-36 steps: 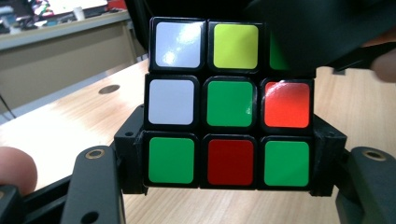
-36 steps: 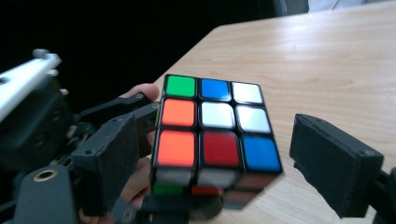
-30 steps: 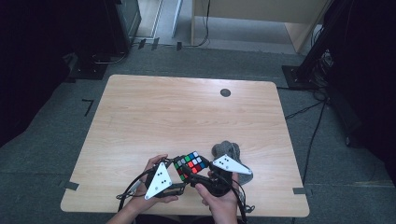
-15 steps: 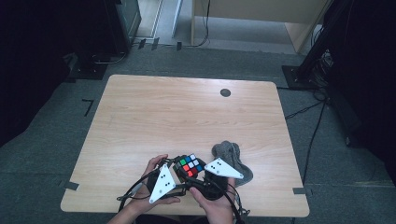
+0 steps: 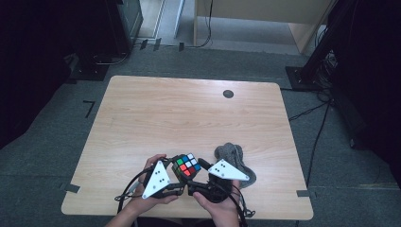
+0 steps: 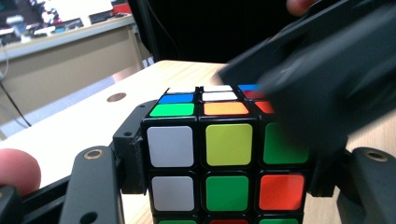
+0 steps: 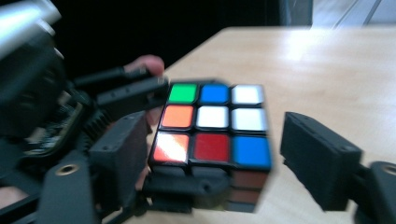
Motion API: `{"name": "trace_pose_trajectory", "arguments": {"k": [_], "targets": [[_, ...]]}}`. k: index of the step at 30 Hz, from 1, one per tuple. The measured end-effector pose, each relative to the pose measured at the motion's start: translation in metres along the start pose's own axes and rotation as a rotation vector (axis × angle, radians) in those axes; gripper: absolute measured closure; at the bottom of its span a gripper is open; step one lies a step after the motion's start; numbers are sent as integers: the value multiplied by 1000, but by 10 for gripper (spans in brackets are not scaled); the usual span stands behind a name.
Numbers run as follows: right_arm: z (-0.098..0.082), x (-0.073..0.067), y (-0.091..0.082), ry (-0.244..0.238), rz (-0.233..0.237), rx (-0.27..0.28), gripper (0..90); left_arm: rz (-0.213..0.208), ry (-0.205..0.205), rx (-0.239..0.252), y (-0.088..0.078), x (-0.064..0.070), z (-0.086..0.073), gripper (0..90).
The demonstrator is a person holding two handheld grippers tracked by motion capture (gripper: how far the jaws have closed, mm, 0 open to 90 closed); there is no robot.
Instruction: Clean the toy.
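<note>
at the table's (image 5: 142,118) near edge, the left gripper (image 5: 171,176) stands closed on the puzzle cube (image 5: 186,165), its black jaws pressed against the cube's two sides as seen in the left gripper view (image 6: 224,158). the cube sits raised between both hands. right of it, the right gripper (image 5: 204,166) has just been opening; in the right gripper view the cube (image 7: 212,126) lies between its jaws with a gap on the right. a grey cloth (image 5: 234,156) lies farther right.
</note>
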State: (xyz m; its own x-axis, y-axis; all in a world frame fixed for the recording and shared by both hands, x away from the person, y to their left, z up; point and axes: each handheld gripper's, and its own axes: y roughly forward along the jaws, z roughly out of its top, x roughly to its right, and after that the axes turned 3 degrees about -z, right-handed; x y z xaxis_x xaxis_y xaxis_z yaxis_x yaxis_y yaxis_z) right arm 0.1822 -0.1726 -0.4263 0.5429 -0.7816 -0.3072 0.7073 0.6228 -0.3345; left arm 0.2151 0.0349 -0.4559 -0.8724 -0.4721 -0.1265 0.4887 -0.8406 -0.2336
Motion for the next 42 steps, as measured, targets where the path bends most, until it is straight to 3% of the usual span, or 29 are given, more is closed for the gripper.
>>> {"name": "trace_pose_trajectory", "arguments": {"k": [3, 7, 9, 13, 19, 23, 28, 32, 35, 42], "targets": [[6, 4, -12, 13, -15, 80, 206, 36, -77, 3, -5, -14, 1, 333], [2, 13, -20, 62, -55, 156, 217, 40, -239, 51, -15, -36, 1, 333], [-6, 16, -17, 75, -80, 151, 228, 47, -299, 70, -19, -44, 1, 333], [-26, 15, 0, 54, -85, 71, 231, 49, -377, 105, -24, -52, 1, 333], [-34, -5, 21, -18, -38, 46, 214, 18, -406, 100, -17, -44, 3, 332], [-34, -15, 26, -89, -63, 66, 194, -20, -405, 89, -10, -34, 4, 332], [-34, -15, 25, -109, -86, 90, 244, -71, -413, 93, -6, -25, 6, 331], [-36, -16, 23, -121, -92, 116, 316, -84, -425, 108, -5, -24, 6, 330], [-37, -18, 23, -147, -108, 130, 316, -95, -449, 108, -3, -24, 4, 329], [-38, -17, 22, -157, -141, 135, 343, -99, -430, 109, -2, -20, 4, 327]]}}
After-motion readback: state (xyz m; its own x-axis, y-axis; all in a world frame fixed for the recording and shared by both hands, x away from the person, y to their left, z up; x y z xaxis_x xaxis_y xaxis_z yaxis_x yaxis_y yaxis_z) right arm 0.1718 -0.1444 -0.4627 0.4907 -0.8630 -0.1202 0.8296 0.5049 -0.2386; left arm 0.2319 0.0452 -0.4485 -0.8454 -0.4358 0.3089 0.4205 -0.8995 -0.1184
